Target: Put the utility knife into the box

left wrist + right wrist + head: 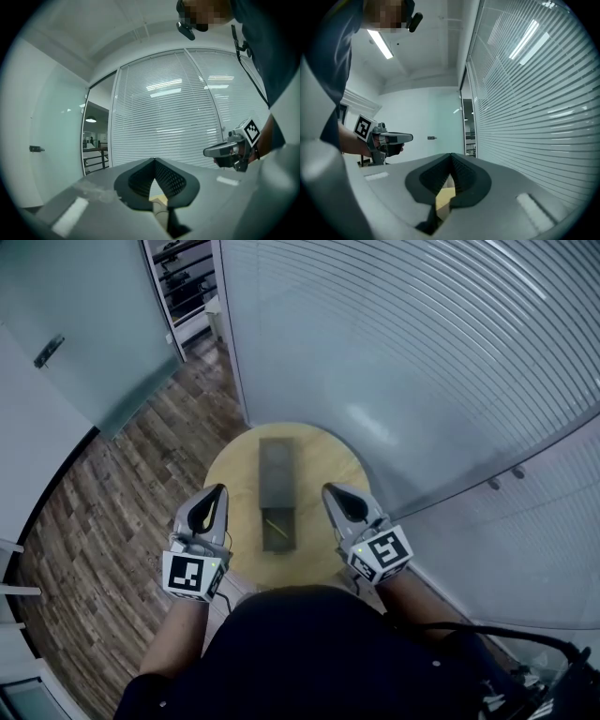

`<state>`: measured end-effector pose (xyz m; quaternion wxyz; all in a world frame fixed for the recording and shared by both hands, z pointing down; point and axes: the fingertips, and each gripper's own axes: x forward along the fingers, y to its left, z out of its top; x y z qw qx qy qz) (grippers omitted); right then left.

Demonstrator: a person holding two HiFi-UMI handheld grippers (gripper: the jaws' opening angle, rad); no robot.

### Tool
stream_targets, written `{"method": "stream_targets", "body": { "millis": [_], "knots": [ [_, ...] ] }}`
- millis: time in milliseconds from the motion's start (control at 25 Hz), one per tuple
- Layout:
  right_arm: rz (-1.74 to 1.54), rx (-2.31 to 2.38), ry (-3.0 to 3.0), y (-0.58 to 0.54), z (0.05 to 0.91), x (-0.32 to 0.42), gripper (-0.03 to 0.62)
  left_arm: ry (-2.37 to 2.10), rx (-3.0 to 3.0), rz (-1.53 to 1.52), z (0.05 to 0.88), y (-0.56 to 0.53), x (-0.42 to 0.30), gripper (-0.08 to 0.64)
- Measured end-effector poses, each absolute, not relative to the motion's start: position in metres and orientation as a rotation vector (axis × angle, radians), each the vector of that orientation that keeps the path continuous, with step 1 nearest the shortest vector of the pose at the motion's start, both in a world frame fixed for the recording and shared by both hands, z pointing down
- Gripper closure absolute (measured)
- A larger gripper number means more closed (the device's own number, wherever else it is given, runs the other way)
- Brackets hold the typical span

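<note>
Head view: we see the utility knife (pixel 276 522) as a thin yellowish sliver lying slantwise in the near, open end of the long dark grey box (pixel 277 470) on the round wooden table (pixel 234 486). Left gripper (pixel 221 488) and right gripper (pixel 327 489) flank the box, both with jaws pressed together, nothing between them.

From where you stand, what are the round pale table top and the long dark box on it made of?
Round pale table top: probably wood or laminate; matt, even tan colour.
Long dark grey box: dull, unreflective; plastic or card, too small to tell.
</note>
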<state>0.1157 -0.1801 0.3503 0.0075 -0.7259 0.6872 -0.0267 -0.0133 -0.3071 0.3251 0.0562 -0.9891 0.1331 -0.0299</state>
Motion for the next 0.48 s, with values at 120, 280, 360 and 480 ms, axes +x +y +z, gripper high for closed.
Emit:
{"method": "stream_targets", "body": {
  "millis": [120,280,360,480],
  "knots": [
    [-0.102,-2.264,2.155,-0.1815,0.3545,0.1168,0.584,0.442,-3.012,-0.164,0.3306,-0.3071,-0.0166,0.557],
    [-0.114,-2.248,2.172,-0.1849,0.3568,0.1156,0.584,0.463,-3.012,-0.135,0.3279,-0.3077,-0.0174,0.557],
    [-0.113,-2.245,2.184,-0.1848,0.357,0.1142,0.584,0.453,-3.006,-0.147,0.3279,-0.3068,-0.0183,0.558],
    [-0.119,-2.236,2.189,-0.1836,0.3565,0.1134,0.584,0.428,-3.002,-0.118,0.3285,-0.3036,-0.0176,0.557]
  ]
}}
